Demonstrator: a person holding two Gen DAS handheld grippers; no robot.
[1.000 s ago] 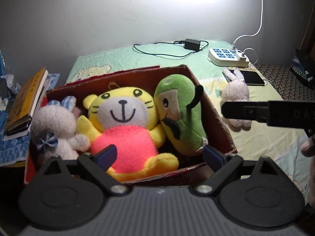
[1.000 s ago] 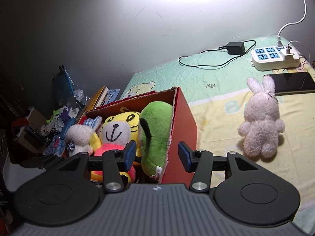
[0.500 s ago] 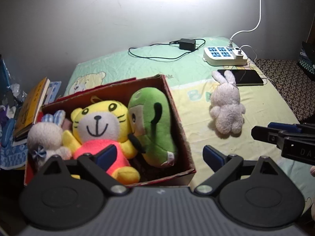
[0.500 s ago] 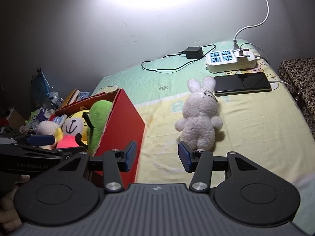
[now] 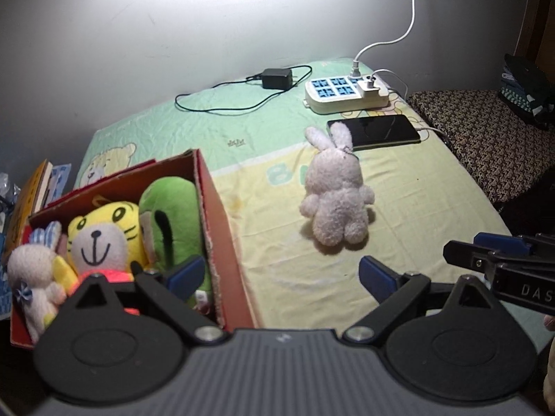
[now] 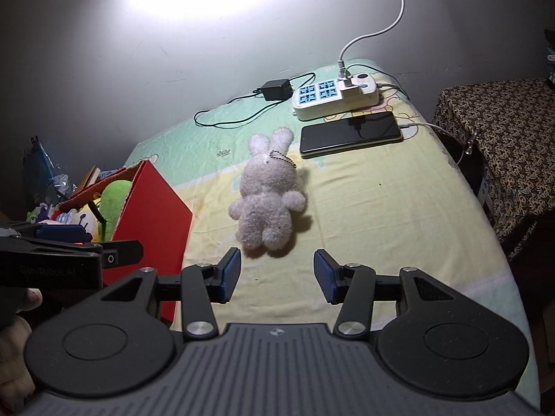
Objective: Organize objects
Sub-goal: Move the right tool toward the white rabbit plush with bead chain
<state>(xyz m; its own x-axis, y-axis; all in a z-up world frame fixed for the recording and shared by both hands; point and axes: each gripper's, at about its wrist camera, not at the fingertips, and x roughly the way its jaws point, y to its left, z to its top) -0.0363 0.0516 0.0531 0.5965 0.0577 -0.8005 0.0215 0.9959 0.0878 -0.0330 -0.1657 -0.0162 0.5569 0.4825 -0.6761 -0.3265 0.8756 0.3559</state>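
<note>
A white plush rabbit [image 5: 335,198] lies alone on the yellow-green bed sheet; it also shows in the right wrist view [image 6: 269,197], just beyond my right gripper [image 6: 276,274], which is open and empty. A red cardboard box [image 5: 222,228] at the left holds a yellow tiger plush [image 5: 104,239], a green plush [image 5: 173,215] and a small white plush [image 5: 29,274]. My left gripper [image 5: 281,277] is open and empty, over the box's right wall. The box also shows in the right wrist view [image 6: 152,215].
A black phone [image 5: 376,131] on a charging cable, a white power strip [image 5: 343,92] and a black adapter [image 5: 275,78] lie at the bed's far end by the wall. Books [image 5: 31,190] stand left of the box. A patterned seat [image 5: 485,128] is at the right.
Both grippers have swung right, away from the box towards the loose white rabbit. The right gripper now faces the rabbit closely. Nothing was picked up.
</note>
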